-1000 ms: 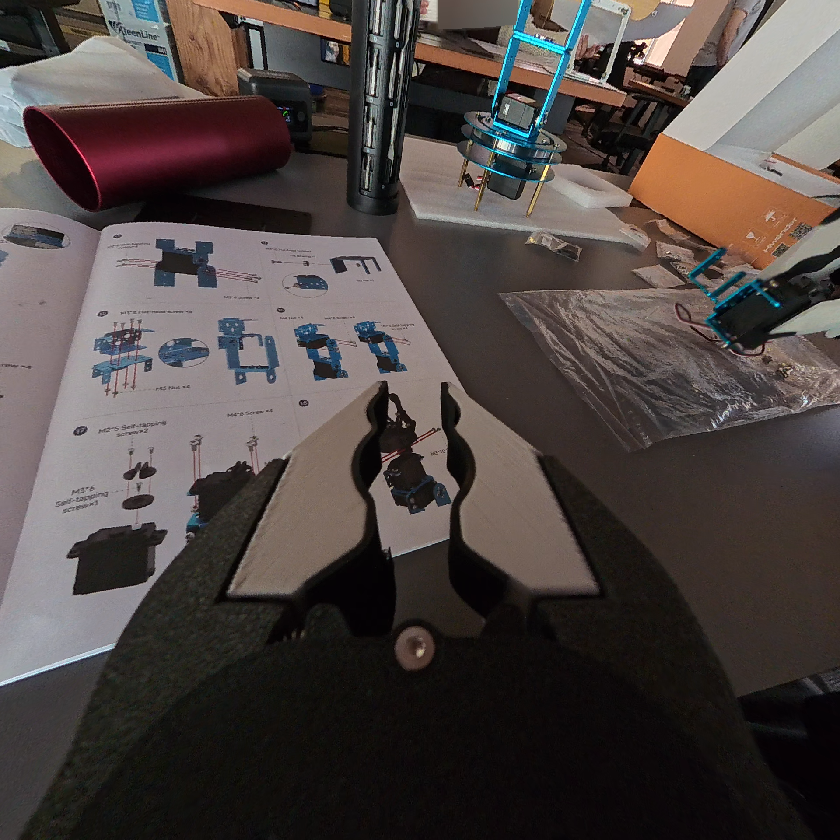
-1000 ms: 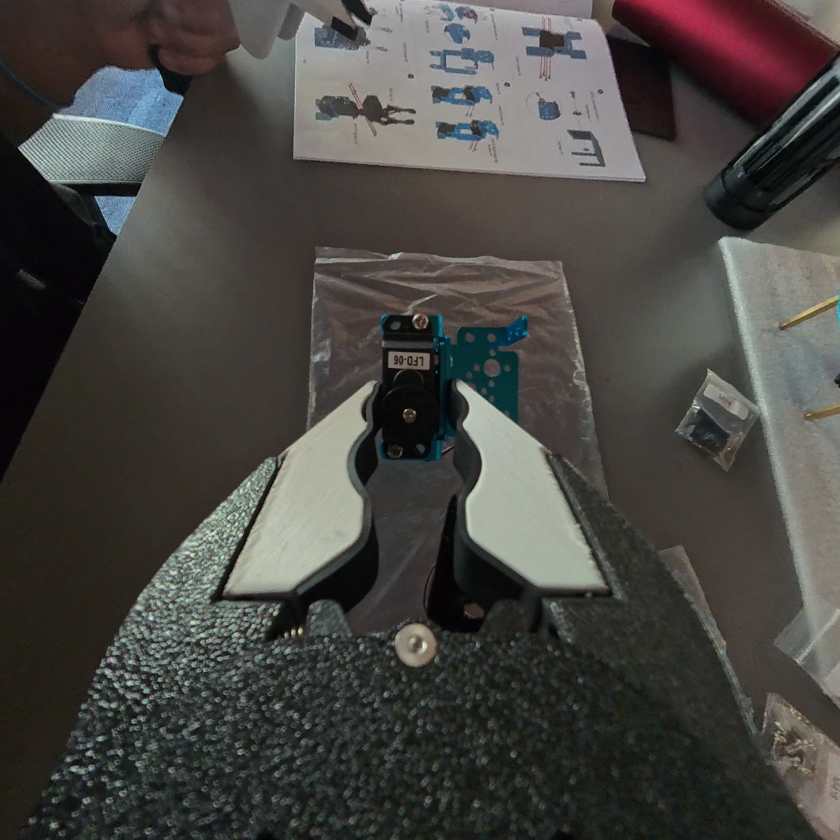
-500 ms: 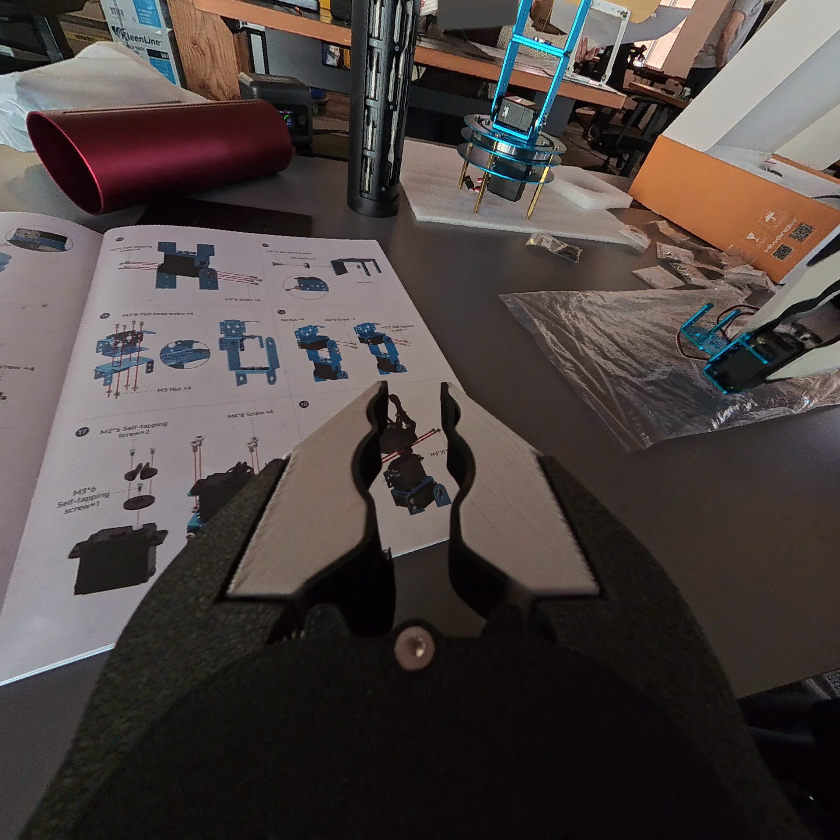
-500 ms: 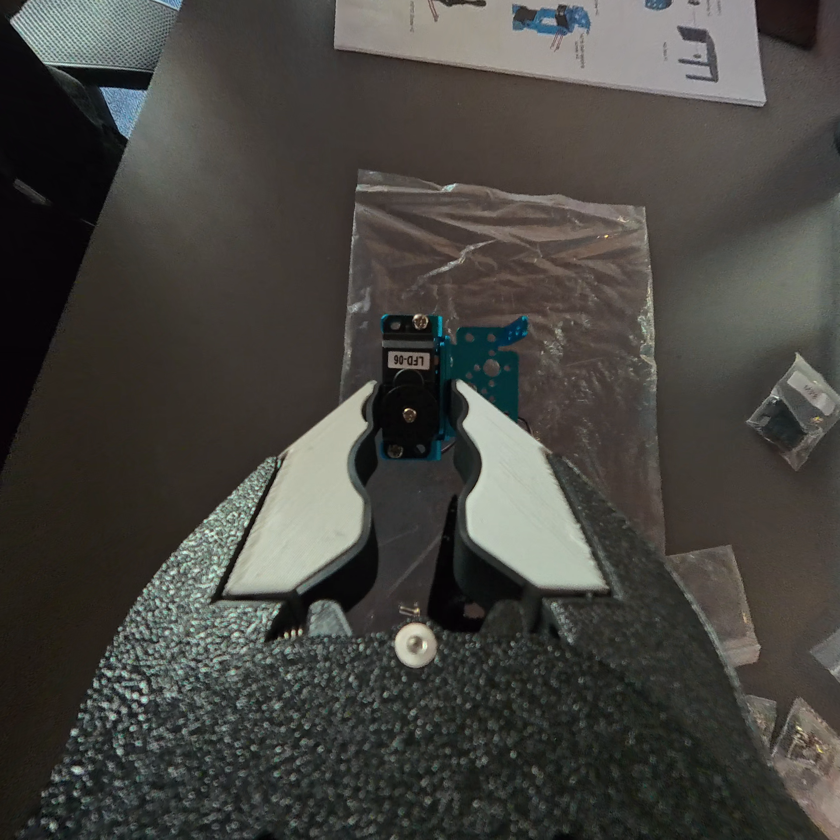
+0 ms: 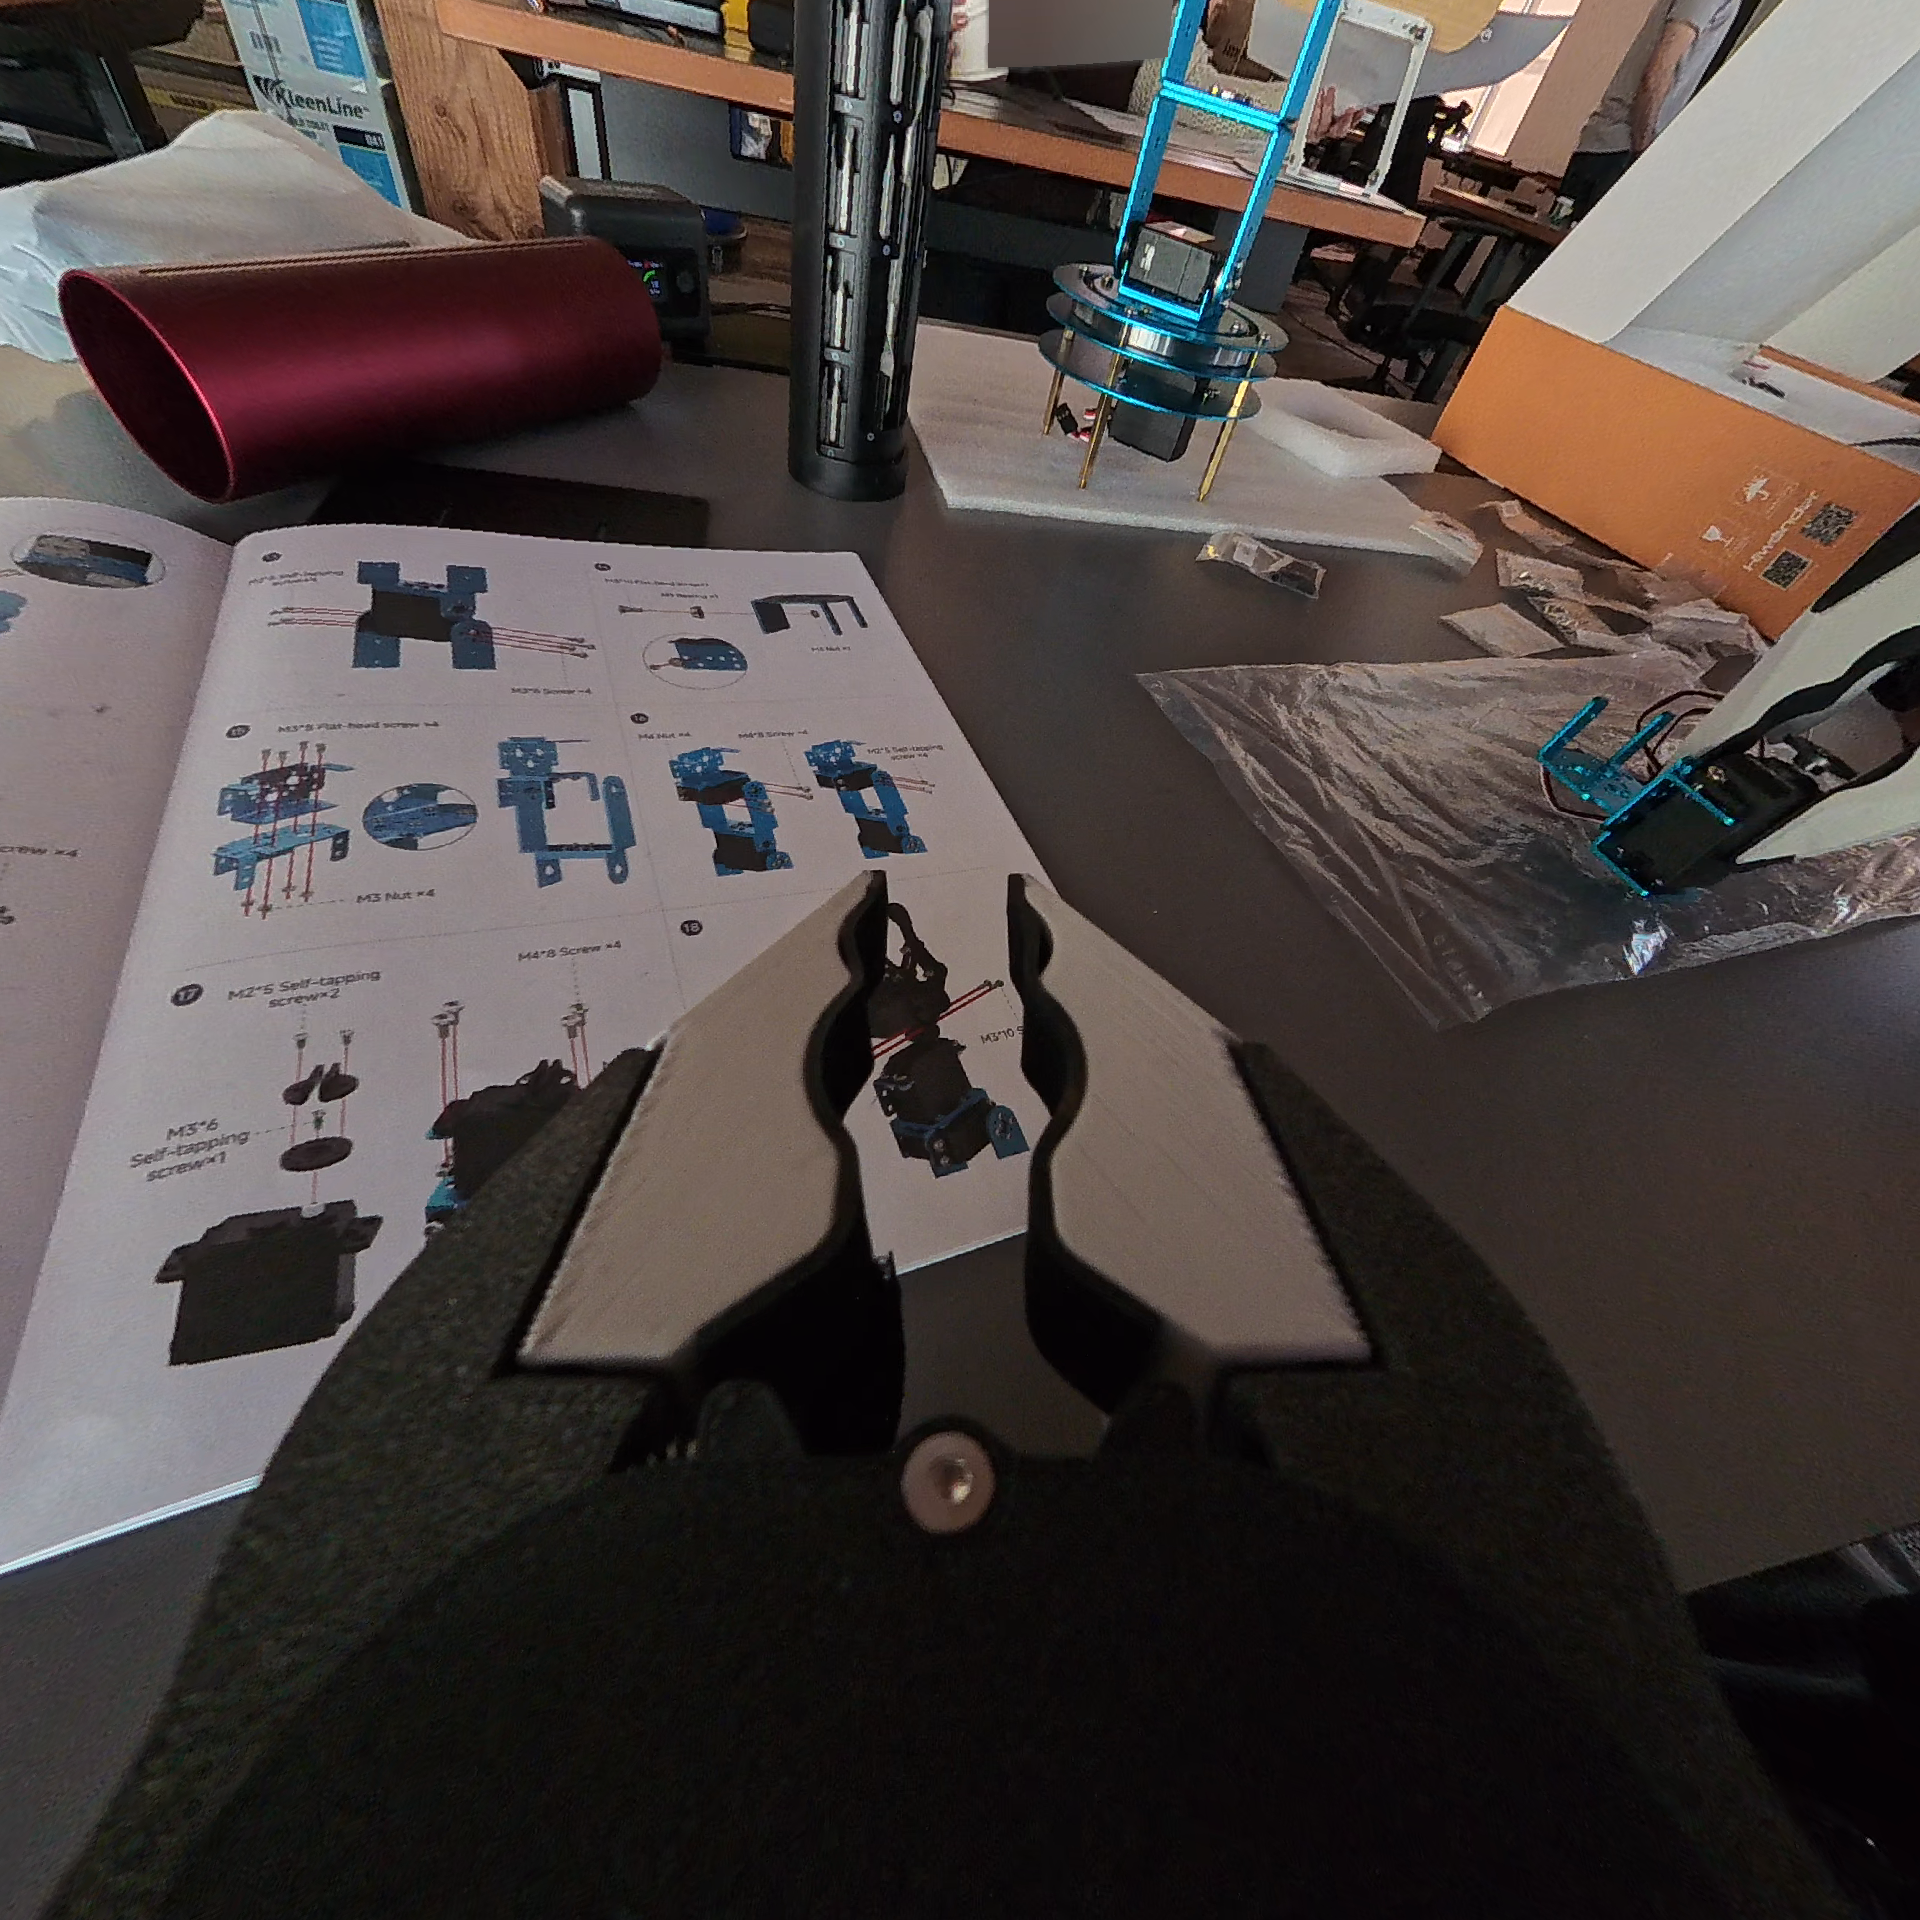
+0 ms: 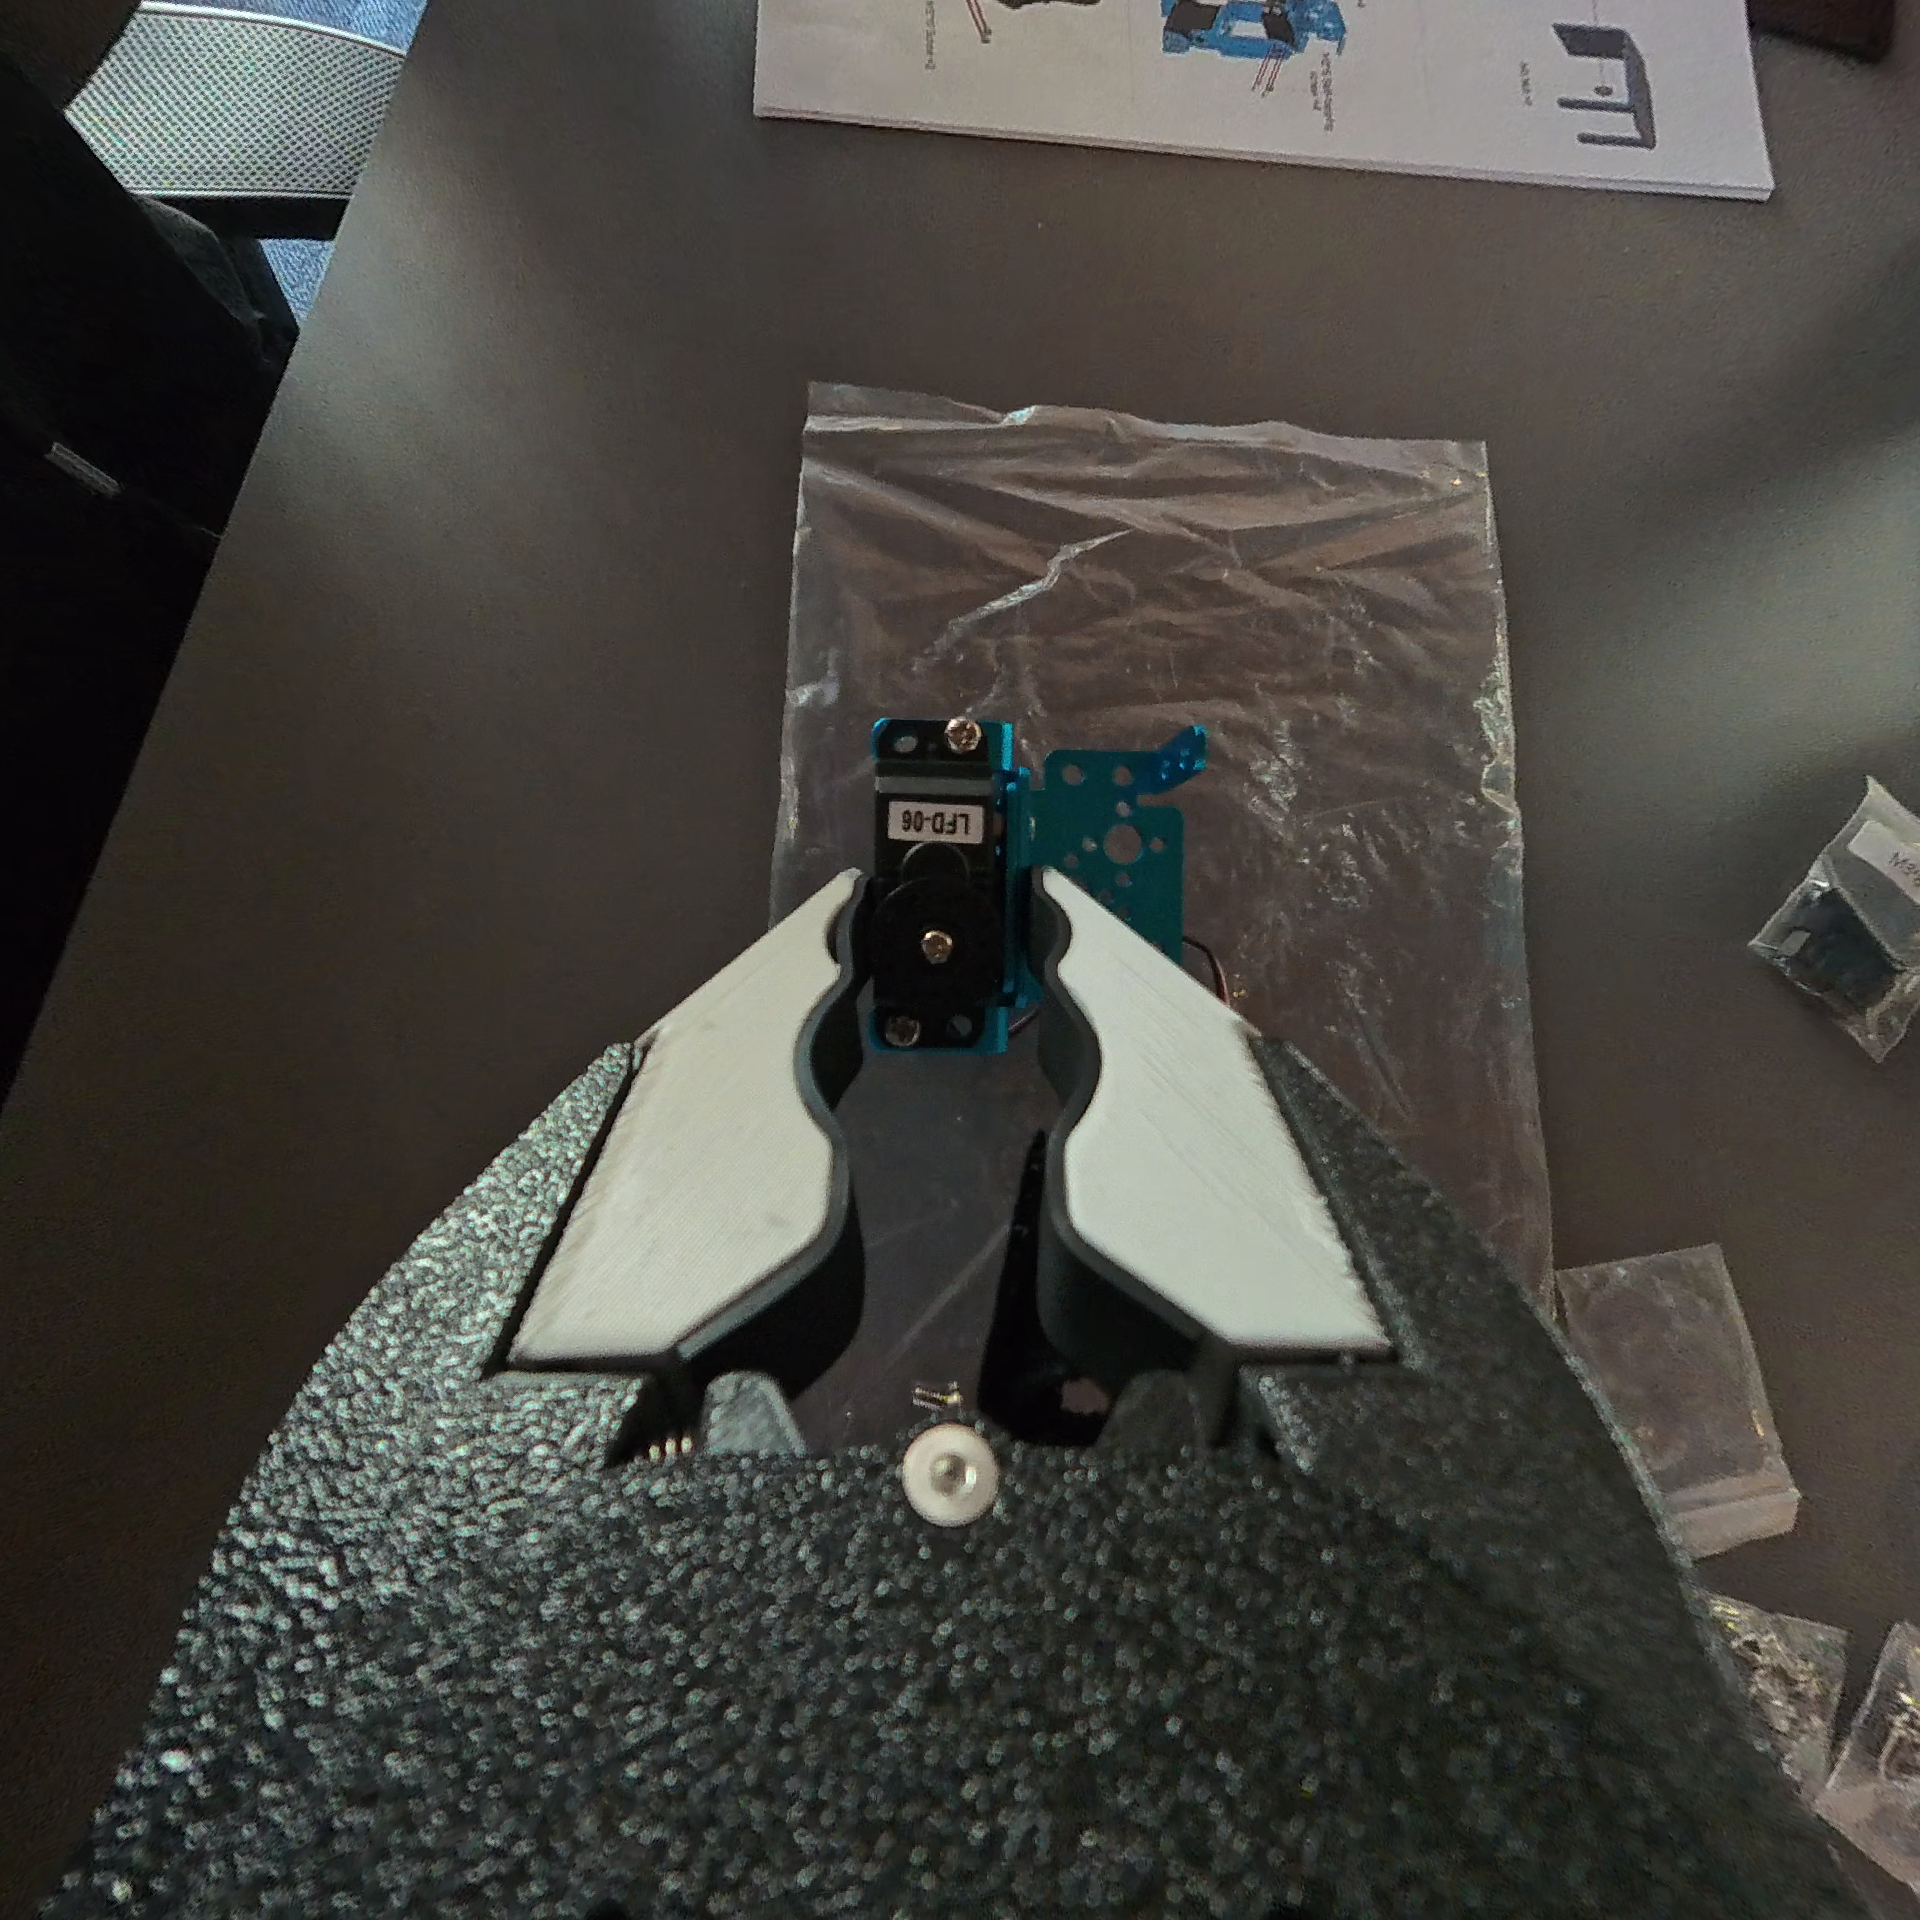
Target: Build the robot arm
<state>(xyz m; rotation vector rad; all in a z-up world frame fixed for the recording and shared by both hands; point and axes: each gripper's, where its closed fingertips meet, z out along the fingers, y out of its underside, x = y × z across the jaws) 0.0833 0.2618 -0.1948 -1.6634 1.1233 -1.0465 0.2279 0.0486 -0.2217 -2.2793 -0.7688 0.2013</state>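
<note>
My right gripper (image 6: 951, 883) is clamped on the servo-and-bracket piece (image 6: 940, 904) touching the plastic bag (image 6: 1195, 623) — left gripper (image 5: 945, 894) hovers empty, slightly parted, over the manual (image 5: 468, 831).

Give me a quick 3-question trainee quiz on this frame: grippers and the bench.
1. True or false: the right gripper is shut on the black servo in its blue bracket.
2. What lies under the left gripper? A) the clear plastic bag B) the open assembly manual C) the orange box
3. Fill in: the servo assembly's lower end meets the clear ____ on the table.

Key
1. True: both fingers press its sides.
2. B: the left gripper is open and holds nothing, above the manual's page.
3. Bag.
</note>
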